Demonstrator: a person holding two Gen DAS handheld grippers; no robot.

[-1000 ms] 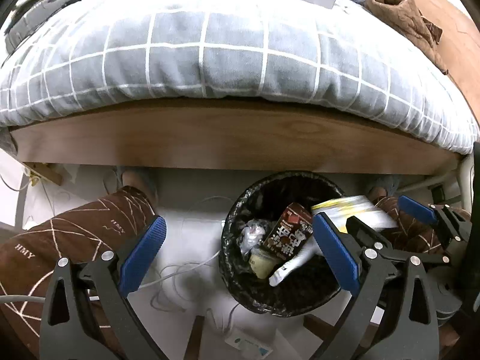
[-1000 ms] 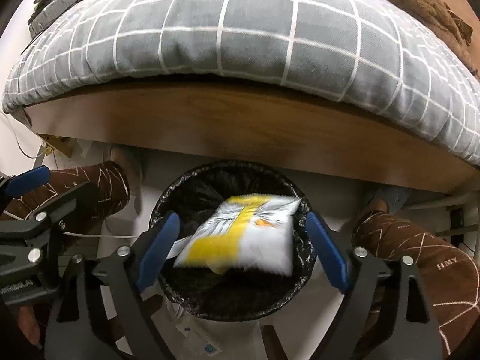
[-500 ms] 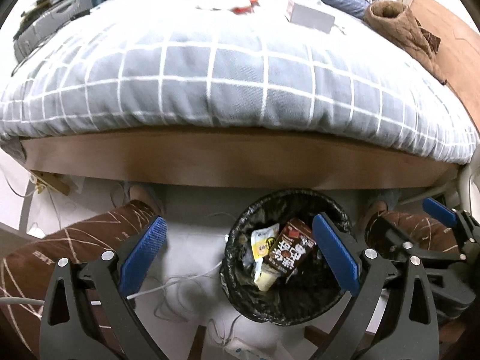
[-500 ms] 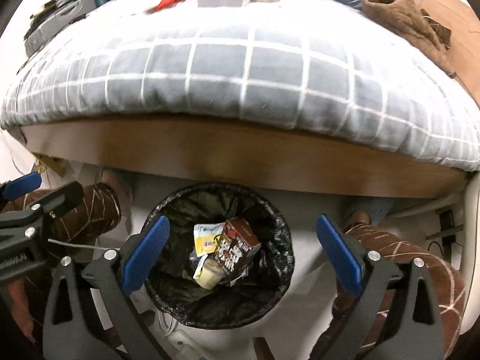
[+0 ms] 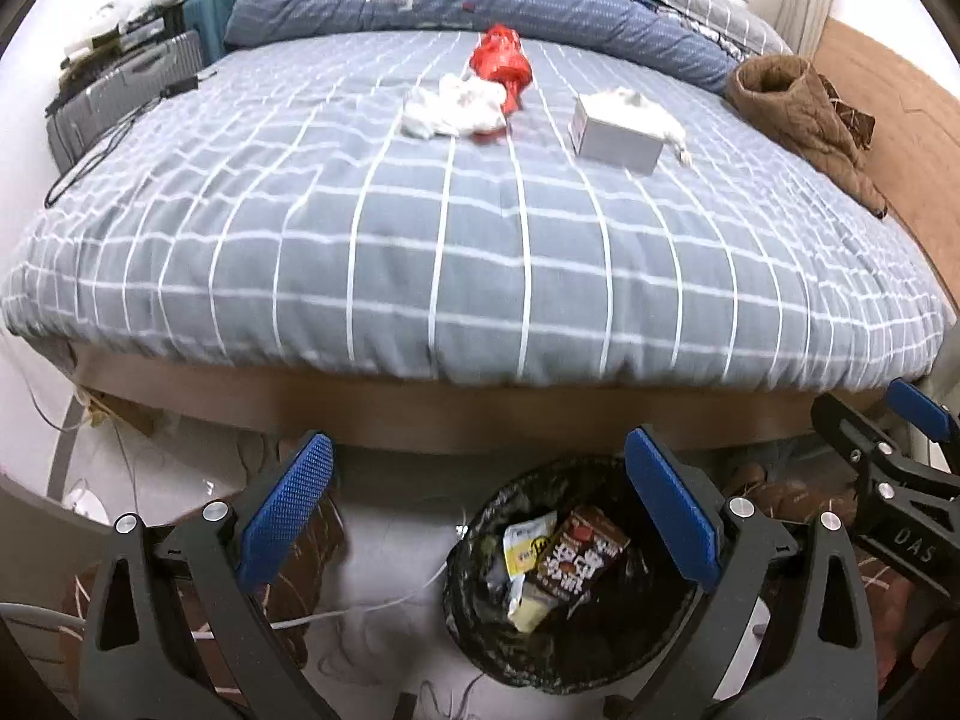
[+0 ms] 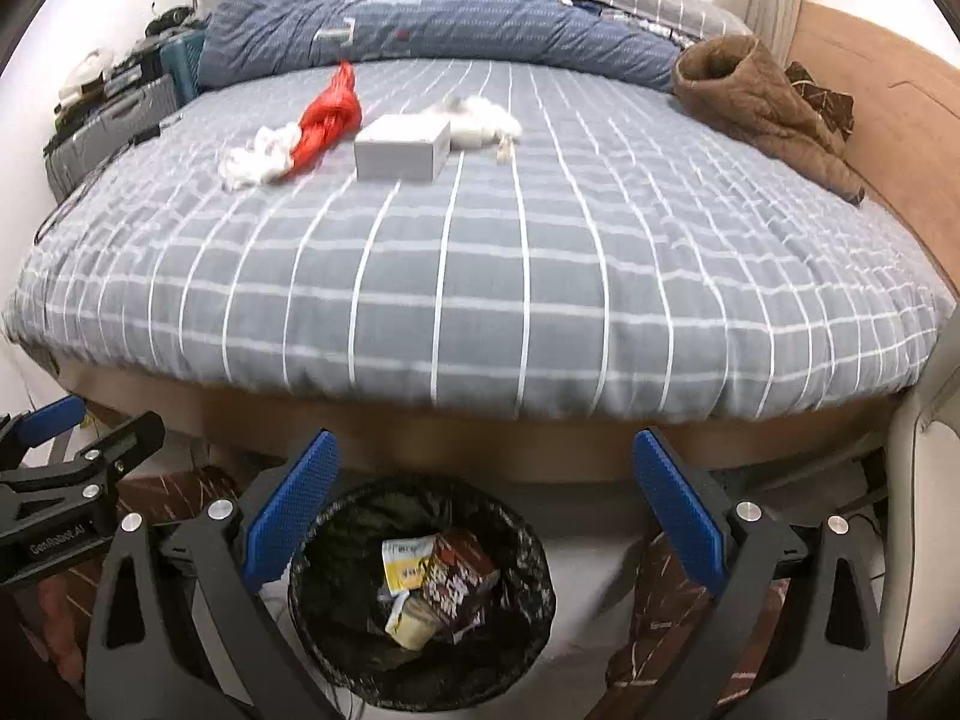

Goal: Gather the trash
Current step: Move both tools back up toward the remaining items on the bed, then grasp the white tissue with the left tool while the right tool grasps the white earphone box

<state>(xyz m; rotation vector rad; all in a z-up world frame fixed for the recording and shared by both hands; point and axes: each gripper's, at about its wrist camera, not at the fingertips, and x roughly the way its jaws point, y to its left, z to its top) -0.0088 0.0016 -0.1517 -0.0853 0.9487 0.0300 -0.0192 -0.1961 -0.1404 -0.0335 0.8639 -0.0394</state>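
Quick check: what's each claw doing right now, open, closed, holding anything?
Left claw: open, holding nothing.
Right claw: open, jaws have just been opening, nothing between them.

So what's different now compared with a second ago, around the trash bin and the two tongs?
The yellow and white snack bag that was between the right tongs has been let go as they opened; it now lies in the black trash bin beside the brown carton. Both views have tilted up from the bin onto the bed. The left tongs stay open and empty; the bin has not moved.
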